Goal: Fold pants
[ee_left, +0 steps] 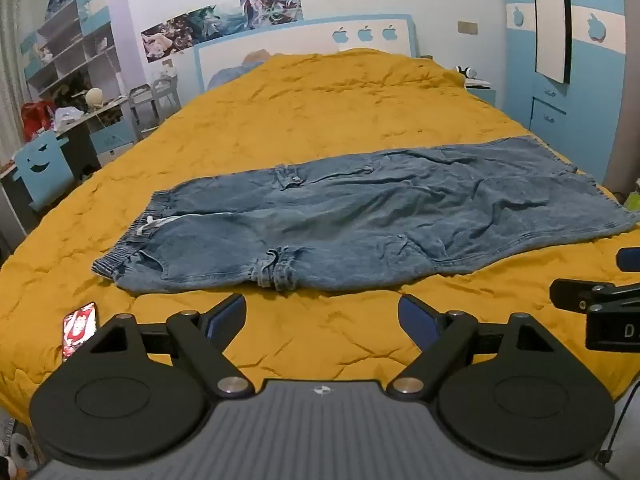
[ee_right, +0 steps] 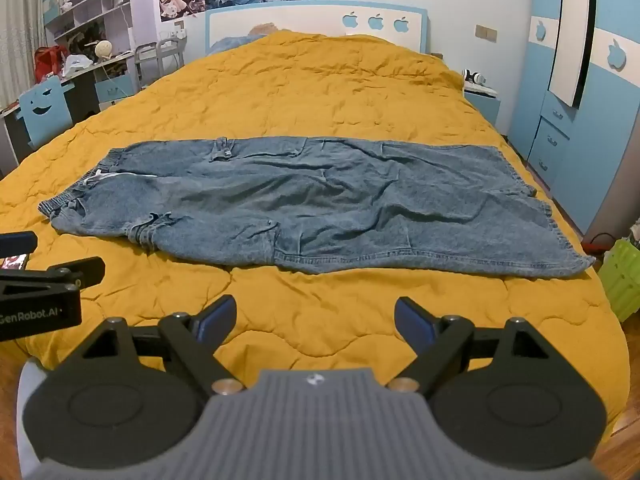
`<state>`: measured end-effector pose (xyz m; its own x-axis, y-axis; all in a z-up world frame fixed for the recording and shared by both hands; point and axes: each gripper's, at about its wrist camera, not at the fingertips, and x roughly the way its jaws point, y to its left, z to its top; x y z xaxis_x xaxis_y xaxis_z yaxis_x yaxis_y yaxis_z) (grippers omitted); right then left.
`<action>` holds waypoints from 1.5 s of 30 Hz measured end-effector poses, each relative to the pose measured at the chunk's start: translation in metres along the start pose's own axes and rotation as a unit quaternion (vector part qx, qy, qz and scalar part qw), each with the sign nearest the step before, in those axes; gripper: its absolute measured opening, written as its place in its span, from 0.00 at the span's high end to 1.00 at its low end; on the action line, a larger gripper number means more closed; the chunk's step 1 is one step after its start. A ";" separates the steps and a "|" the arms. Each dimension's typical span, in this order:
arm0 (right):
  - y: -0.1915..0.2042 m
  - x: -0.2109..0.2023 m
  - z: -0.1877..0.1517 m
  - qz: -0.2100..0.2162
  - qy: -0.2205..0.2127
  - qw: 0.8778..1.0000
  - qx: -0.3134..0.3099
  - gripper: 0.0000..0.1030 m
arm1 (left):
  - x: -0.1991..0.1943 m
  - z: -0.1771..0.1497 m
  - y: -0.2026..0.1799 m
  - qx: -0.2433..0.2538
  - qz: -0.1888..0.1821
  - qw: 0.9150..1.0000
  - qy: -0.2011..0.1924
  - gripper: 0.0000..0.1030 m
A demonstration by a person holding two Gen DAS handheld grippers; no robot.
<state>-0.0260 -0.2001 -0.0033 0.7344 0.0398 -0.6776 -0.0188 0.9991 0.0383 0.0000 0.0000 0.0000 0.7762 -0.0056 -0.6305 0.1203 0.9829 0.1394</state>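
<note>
Blue denim pants (ee_left: 352,216) lie spread flat across the yellow quilt (ee_left: 304,120), waistband to the left, leg hems to the right; they also show in the right wrist view (ee_right: 320,204). My left gripper (ee_left: 322,316) is open and empty, hovering over bare quilt just in front of the pants' near edge. My right gripper (ee_right: 314,316) is open and empty, also short of the near edge, toward the leg end. Each gripper shows at the edge of the other's view.
A phone with a red case (ee_left: 80,326) lies on the quilt at the near left. The bed's headboard (ee_right: 316,20) is at the back. A desk and blue chair (ee_right: 44,112) stand left; a blue wardrobe (ee_right: 580,92) and green bin (ee_right: 622,280) stand right.
</note>
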 end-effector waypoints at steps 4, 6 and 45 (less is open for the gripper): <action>0.000 0.000 0.000 0.003 0.000 1.000 0.005 0.20 | 0.002 0.002 -0.002 0.001 -0.004 1.000 0.008 0.06; 0.000 0.000 0.000 0.003 0.000 1.000 0.004 0.20 | 0.002 0.001 -0.003 -0.009 -0.008 1.000 0.006 0.08; 0.002 -0.002 0.000 0.001 -0.004 1.000 0.008 0.20 | 0.003 -0.004 0.000 -0.024 -0.016 1.000 0.007 0.08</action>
<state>-0.0273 -0.1986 -0.0024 0.7400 0.0424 -0.6712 -0.0104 0.9986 0.0516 0.0004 0.0005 -0.0049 0.7631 -0.0347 -0.6453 0.1144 0.9900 0.0820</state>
